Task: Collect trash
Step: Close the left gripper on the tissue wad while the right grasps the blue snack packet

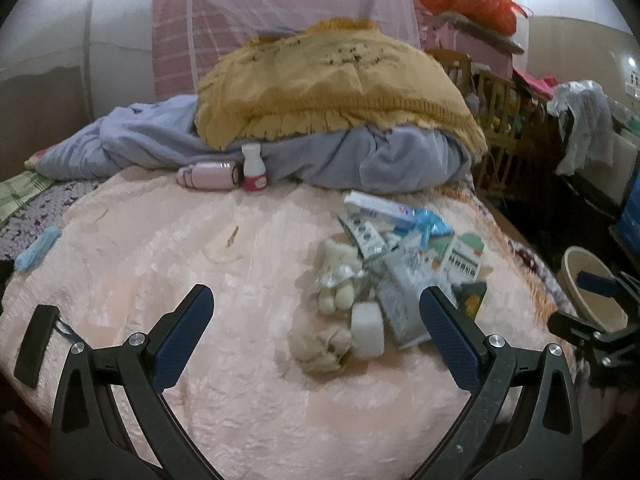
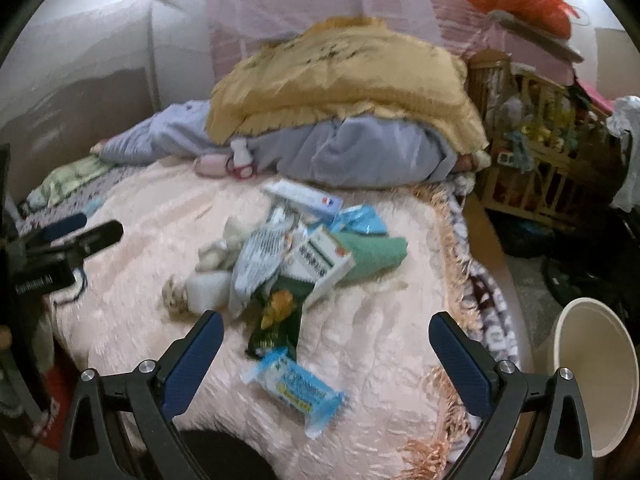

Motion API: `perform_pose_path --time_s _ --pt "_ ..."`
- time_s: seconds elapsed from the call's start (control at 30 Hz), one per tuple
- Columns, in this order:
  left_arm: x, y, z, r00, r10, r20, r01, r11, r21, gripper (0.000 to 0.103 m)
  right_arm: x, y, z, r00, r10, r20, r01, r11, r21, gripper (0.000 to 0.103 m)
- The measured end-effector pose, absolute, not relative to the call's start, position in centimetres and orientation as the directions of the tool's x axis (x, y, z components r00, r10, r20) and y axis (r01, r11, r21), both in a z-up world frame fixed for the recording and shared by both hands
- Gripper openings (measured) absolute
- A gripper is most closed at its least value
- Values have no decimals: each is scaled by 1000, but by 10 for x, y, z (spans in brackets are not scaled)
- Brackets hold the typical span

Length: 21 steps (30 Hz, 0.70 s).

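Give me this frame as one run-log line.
phase: approach | left claw: open, empty | right claw: open, empty, over blue packet | trash pile: on bed | bin: right of bed

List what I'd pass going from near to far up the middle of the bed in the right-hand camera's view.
Blue wrapped packet → dark snack bag → white medicine box → long white box → grey-blue blanket → yellow quilt.

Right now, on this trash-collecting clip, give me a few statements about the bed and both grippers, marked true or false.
1. The right gripper holds nothing. True.
2. The blue-and-white packet sits inside the bin. False: it lies on the pink blanket, between the open jaws.
3. The white bottle stands upright beside the pink bottle. True.
4. The left gripper is clamped on a box. False: it is open and empty.
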<state>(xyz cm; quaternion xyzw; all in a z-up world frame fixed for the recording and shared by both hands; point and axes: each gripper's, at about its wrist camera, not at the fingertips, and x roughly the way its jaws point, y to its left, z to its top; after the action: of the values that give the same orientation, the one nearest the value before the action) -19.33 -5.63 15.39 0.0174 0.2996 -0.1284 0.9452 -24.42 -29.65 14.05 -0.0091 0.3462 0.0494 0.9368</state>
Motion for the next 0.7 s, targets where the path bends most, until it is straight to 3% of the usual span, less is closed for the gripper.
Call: perform_pose_path --time_s 0.07,0.23,0.63,0.7 --pt "-193 -50 146 767 -242 -595 267 962 -47 102 -243 -297 129 728 105 -678 -124 992 20 91" --pt "-185 -49 133 721 -268 -640 293 954 -69 102 -234 -294 97 647 159 -746 -202 979 34 86" --pt "-147 -91 86 599 -339 -726 407 909 -90 101 -213 -279 62 565 215 -796 -317 948 31 76" --pt "-135 -96 76 576 -347 -740 419 903 -97 98 -209 -279 55 542 217 -812 -335 942 28 66"
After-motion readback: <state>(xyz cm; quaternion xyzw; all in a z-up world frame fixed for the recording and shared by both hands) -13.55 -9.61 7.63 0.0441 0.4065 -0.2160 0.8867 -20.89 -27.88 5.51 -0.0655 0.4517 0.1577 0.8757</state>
